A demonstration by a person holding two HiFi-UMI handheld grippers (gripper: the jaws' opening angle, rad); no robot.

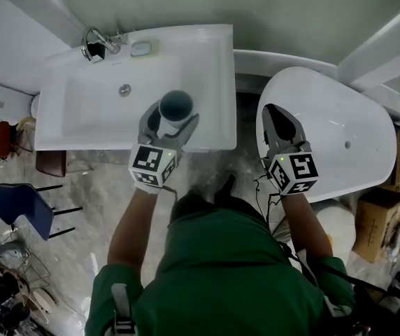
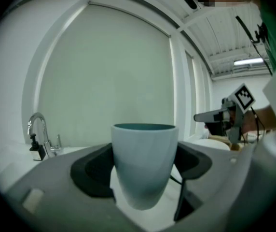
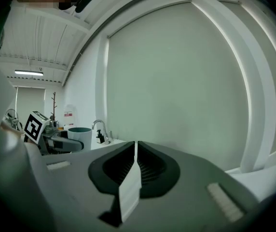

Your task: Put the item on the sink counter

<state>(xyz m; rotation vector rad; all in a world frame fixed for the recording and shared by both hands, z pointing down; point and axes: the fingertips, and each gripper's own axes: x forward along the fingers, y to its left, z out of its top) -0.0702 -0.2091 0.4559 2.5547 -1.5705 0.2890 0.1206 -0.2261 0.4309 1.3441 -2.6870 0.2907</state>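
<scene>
Chrome faucet [image 1: 96,44] stands at the back-left corner of the white ceramic sink [image 1: 214,68]; I keep clear of it. My left hand-held gripper [image 1: 170,121], jaws spread wide, clamps the pale blue cup with teal interior [image 1: 175,105] upright by its sides. The cup is over the sink's front edge, right of the drain [image 1: 124,89]; whether its base touches, I cannot tell. I judge it best to carry it over the flat right-hand rim, lower it level until it bears, then release and back straight off. My right hand-held gripper [image 1: 282,117], pads pressed together and empty, hangs over the white oval bathtub [image 1: 354,117].
</scene>
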